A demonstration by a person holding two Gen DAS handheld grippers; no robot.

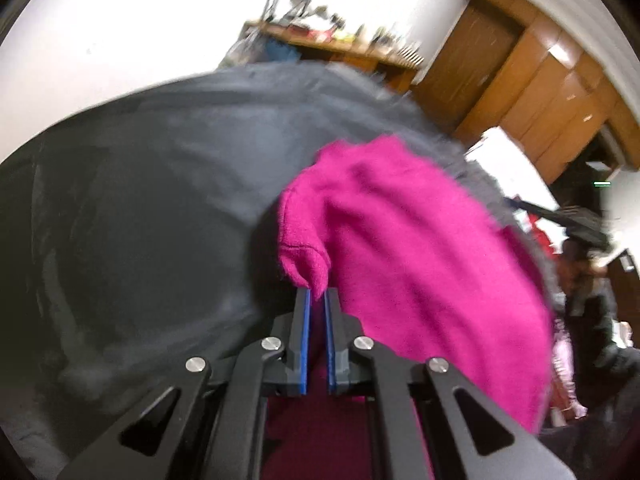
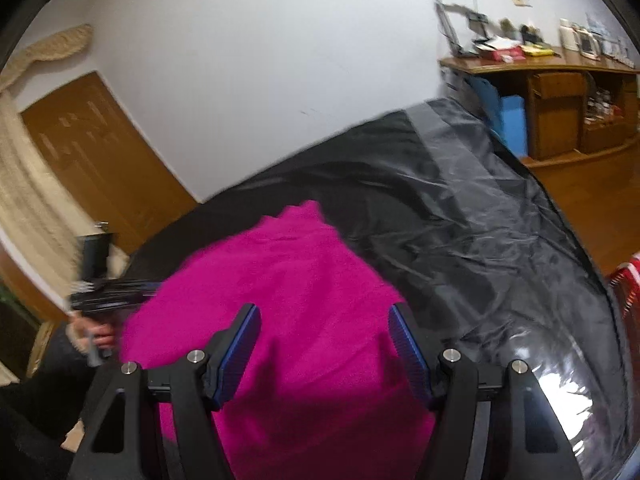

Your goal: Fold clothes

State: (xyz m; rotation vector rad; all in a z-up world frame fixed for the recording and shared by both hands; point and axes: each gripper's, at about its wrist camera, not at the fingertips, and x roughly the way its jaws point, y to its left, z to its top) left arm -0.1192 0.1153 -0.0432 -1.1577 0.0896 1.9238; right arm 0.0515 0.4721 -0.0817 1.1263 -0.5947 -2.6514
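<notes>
A magenta fleece garment (image 1: 420, 248) lies on a black cloth-covered surface (image 1: 140, 200). My left gripper (image 1: 317, 296) is shut on a corner of the garment, which hangs over its blue-padded tips. In the right wrist view the garment (image 2: 280, 280) spreads under my right gripper (image 2: 324, 320), which is open and empty just above it. The left gripper (image 2: 104, 296) shows at the garment's left edge, blurred, held in a hand.
The black cover (image 2: 480, 220) runs right to a shiny edge. A wooden desk (image 2: 560, 92) with clutter stands at the back right. Wooden doors (image 2: 92, 160) and cabinets (image 1: 540, 80) line the white walls. A red item (image 2: 628, 280) sits at far right.
</notes>
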